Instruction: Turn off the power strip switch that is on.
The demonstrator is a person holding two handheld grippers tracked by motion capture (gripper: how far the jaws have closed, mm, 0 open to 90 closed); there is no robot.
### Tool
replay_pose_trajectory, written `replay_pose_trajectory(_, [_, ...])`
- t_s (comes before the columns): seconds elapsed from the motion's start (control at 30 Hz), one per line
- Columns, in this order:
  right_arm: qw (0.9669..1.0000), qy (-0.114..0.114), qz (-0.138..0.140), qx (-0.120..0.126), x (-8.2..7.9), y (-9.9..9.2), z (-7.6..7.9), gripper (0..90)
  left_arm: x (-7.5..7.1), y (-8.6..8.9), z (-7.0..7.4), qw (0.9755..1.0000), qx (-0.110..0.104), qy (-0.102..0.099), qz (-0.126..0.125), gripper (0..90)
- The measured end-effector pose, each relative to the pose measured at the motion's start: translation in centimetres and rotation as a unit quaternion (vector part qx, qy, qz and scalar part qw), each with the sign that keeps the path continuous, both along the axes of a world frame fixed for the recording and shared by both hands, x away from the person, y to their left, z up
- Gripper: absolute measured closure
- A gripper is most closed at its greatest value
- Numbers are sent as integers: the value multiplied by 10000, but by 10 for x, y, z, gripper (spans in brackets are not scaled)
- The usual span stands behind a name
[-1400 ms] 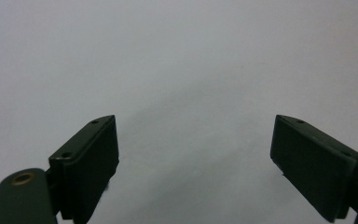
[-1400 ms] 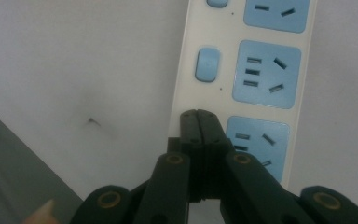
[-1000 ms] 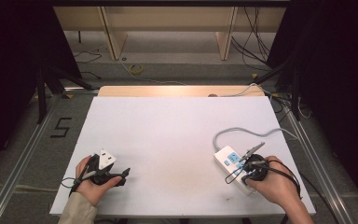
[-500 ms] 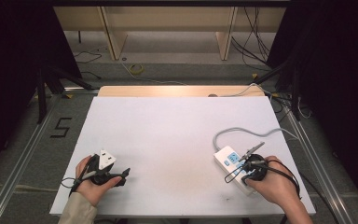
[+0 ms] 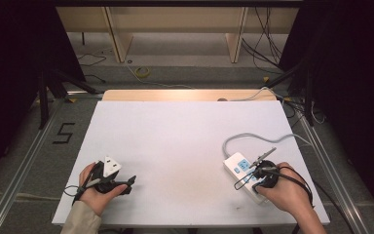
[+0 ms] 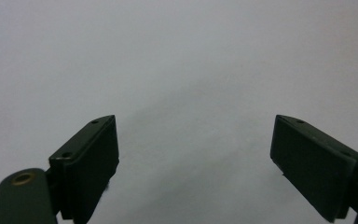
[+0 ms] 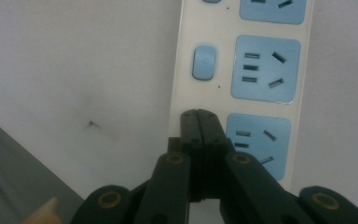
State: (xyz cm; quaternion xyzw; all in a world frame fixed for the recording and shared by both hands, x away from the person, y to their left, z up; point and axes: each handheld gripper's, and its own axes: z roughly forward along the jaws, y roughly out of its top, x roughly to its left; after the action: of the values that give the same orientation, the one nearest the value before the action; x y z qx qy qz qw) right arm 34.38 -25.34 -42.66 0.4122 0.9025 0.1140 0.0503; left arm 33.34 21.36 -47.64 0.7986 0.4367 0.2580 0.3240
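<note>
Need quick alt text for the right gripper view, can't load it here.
The right hand-held gripper, jaws shut together with nothing between them, points down over a white power strip with blue sockets and a blue switch, lying on the white table.

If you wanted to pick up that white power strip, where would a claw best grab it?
Probably across its narrow width. The power strip lies flat and long, so I would come down from above and pinch its two long side edges, away from the cable end.
</note>
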Motion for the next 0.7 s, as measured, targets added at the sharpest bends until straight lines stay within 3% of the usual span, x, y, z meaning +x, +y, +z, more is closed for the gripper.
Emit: replay_pose_trajectory(0.7, [10000, 17, -54, -41, 0, 1, 0, 900, 0, -1, 0, 10000, -16, 6, -9, 149])
